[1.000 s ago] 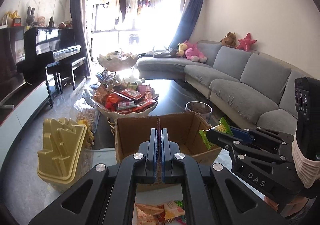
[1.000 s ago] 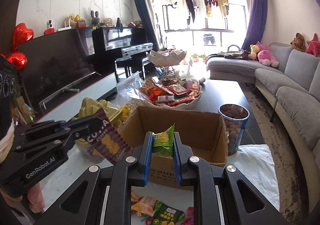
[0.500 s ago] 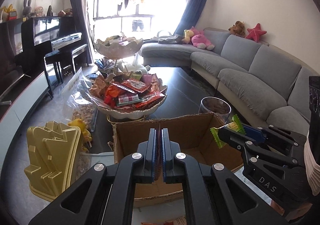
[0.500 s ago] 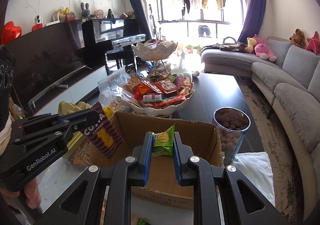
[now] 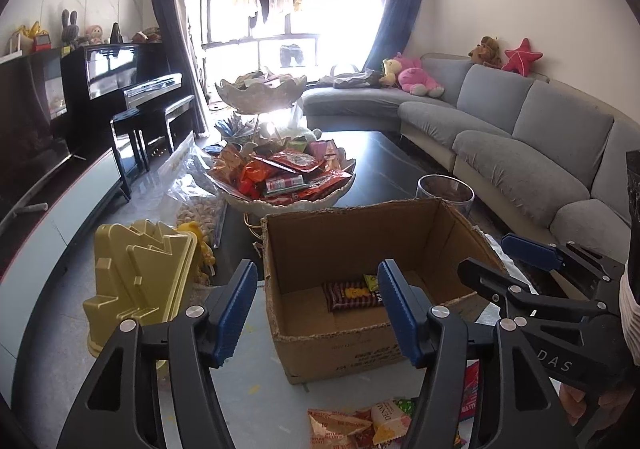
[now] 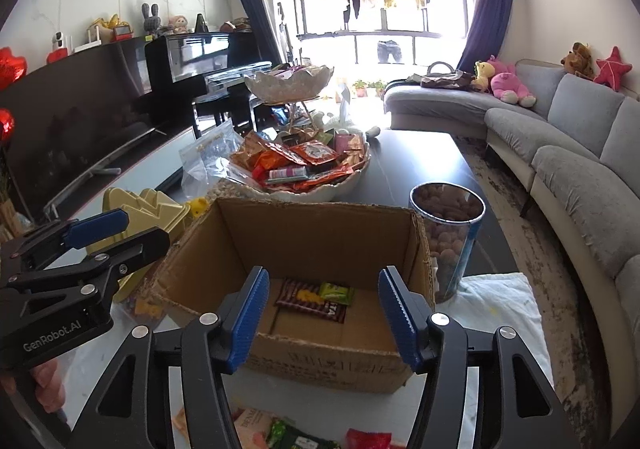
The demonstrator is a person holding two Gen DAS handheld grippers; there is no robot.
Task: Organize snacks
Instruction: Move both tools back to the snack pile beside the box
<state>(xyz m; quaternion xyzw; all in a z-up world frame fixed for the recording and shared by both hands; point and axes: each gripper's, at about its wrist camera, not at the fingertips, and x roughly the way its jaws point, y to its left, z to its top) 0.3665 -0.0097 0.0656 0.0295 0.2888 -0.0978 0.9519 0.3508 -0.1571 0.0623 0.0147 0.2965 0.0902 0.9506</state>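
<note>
Both hand-held grippers are held just above the near rim of the open cardboard box (image 5: pixel 344 245). The left gripper (image 5: pixel 316 301) is seen with its jaws opening and nothing between the blue pads; the right gripper (image 6: pixel 320 305) is likewise opening, with no packet between its pads. Each is also caught from the side in the other's view, and there too nothing is gripped.

Two packets are noted on the box floor: a dark brown wrapper (image 6: pixel 310 299) lying flat, and a small green packet (image 6: pixel 337 292) resting on its far edge, touching it. The box is otherwise bare inside.

Further loose snack packets (image 5: pixel 360 427) are visible on the pale tabletop just in front of the box, partly cut off by the frame edge. A white bowl (image 5: pixel 288 205) heaped with packets stands behind the box, and a clear cylinder of nuts (image 6: pixel 448 233) just beside its right wall.

Handling judgement: the packets are taken to be light, soft, air-filled foil or film, slippery on the surface and easily crushed. A pinch is best taken on a crimped end seam or a flat corner, where the film is doubled and the contents are not pressed. Packets lying flat are expected to need an edge lifted first. Light closing pressure is judged sufficient.
</note>
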